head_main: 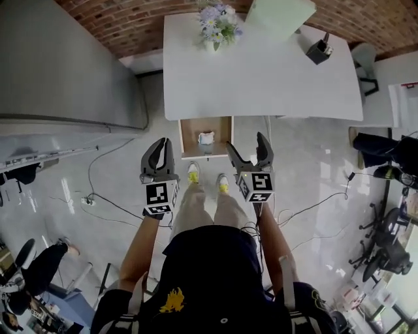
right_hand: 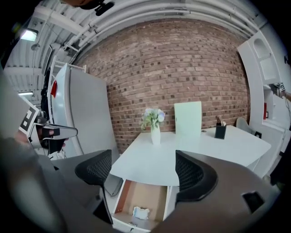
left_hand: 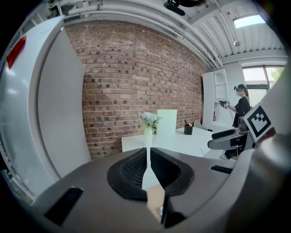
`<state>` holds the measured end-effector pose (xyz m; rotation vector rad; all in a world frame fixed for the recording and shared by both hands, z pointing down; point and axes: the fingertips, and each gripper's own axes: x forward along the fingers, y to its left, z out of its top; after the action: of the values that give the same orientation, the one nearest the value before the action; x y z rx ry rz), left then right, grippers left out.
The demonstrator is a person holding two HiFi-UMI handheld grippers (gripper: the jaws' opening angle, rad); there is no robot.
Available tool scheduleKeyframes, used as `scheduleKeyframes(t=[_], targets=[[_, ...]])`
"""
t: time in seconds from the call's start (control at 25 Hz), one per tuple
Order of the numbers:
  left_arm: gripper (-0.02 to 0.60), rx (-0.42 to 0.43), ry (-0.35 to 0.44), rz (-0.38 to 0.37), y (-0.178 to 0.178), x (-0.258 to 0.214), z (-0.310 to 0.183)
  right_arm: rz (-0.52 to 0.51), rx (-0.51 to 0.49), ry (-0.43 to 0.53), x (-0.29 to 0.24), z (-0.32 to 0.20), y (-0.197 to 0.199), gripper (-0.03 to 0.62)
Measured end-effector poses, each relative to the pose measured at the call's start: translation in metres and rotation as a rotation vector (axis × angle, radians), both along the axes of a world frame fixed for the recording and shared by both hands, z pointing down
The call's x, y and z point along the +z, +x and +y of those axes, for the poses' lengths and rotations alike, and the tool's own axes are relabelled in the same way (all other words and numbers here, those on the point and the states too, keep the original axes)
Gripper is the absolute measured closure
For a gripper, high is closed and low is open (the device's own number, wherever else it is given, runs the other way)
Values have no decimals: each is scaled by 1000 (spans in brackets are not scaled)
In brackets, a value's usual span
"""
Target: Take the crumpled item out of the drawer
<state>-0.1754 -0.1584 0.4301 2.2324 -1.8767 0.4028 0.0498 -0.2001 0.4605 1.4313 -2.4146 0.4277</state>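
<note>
Below the white table (head_main: 261, 72) a wooden drawer (head_main: 185, 136) stands pulled out. A small crumpled white item (head_main: 206, 137) lies on its floor. Both grippers hang in the air short of the drawer, above the person's feet. My left gripper (head_main: 160, 146) is shut with nothing in it; in its own view the pads (left_hand: 132, 170) almost touch. My right gripper (head_main: 248, 147) is open and empty. The right gripper view looks down between the spread jaws (right_hand: 143, 170) into the drawer (right_hand: 121, 198), where the crumpled item (right_hand: 141, 212) lies near the front.
On the table stand a vase of flowers (head_main: 217, 23), a black pen holder (head_main: 319, 49) and a pale green board (head_main: 277, 14). A large grey refrigerator (head_main: 65, 65) fills the left. Cables (head_main: 108, 199) run over the floor. Office chairs (head_main: 385, 254) stand at the right.
</note>
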Motion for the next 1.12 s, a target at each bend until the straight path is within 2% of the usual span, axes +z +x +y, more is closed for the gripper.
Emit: scheduleKeyframes(t=[0.28, 0.44, 0.56, 0.68, 0.76, 0.92, 1.12], targets=[[541, 21, -124, 23, -18, 112, -15, 48, -1, -158, 129, -14, -35, 146], [541, 95, -221, 91, 4, 182, -22, 82, -1, -270, 201, -23, -46, 146], [541, 165, -320, 106, 23, 241, -23, 120, -14, -356, 258, -21, -52, 146], [541, 180, -394, 118, 30, 298, -28, 154, -36, -406, 302, -24, -59, 146], [541, 176, -434, 116, 29, 330, -28, 172, -53, -441, 330, -22, -64, 146], [541, 115, -497, 126, 14, 380, -26, 216, -107, -508, 385, -15, -70, 146], [541, 73, -530, 144, 8, 415, -32, 258, -143, -567, 440, -16, -77, 148]])
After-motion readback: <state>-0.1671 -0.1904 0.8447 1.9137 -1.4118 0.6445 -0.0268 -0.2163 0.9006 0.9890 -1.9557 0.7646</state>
